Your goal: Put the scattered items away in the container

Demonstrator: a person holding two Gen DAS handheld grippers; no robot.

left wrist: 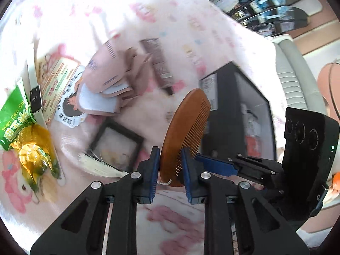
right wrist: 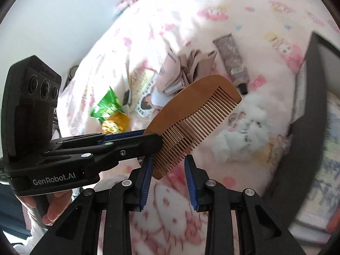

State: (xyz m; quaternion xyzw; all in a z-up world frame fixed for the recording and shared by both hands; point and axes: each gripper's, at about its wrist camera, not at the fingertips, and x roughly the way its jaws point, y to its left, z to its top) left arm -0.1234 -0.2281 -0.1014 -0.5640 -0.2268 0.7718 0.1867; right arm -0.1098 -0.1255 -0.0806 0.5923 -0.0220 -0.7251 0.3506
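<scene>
A brown wooden comb (left wrist: 187,114) stands on edge between the blue pads of my left gripper (left wrist: 171,151), which is shut on its lower end. In the right wrist view the left gripper (right wrist: 155,140) comes in from the left, holding the comb (right wrist: 191,106) above the bed. My right gripper (right wrist: 169,159) sits just under the comb's lower end, open, its pads apart and not pressing on it. In the left wrist view the right gripper (left wrist: 205,159) lies close beside the comb on the right. The black container (left wrist: 235,106) stands behind the comb; its dark wall (right wrist: 308,110) shows at the right.
On the pink printed blanket (right wrist: 170,212) lie a green corn packet (left wrist: 14,116), a smartwatch (left wrist: 35,98), a printed card (left wrist: 57,80), folded pink cloth (left wrist: 110,74), a brown tube (left wrist: 158,59), a black frame (left wrist: 115,142) and white fluff (right wrist: 244,131). A hand (right wrist: 55,208) grips the left tool.
</scene>
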